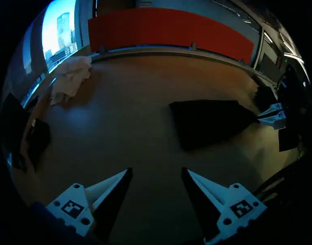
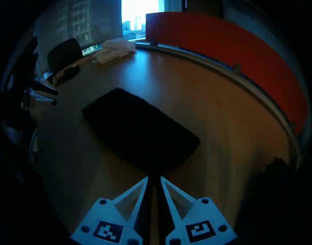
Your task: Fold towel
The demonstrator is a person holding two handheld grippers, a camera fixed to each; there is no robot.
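Observation:
A dark towel (image 1: 209,122) lies folded flat on the wooden table (image 1: 127,122), right of centre in the left gripper view. My left gripper (image 1: 156,171) is open, well short of the towel, with nothing between its fingers. The towel's right end is drawn to a point where my right gripper (image 1: 274,116) pinches it. In the right gripper view the towel (image 2: 139,126) stretches away from my right gripper (image 2: 155,179), whose fingers are shut on the near corner. The left gripper (image 2: 43,94) shows far off at the left edge.
A pile of white cloth (image 1: 70,77) (image 2: 115,48) sits at the table's far corner by the window. A red divider (image 1: 168,28) (image 2: 245,53) runs along the table's back edge. A black chair (image 2: 63,53) and a small dark object (image 2: 70,71) are at the table's left end.

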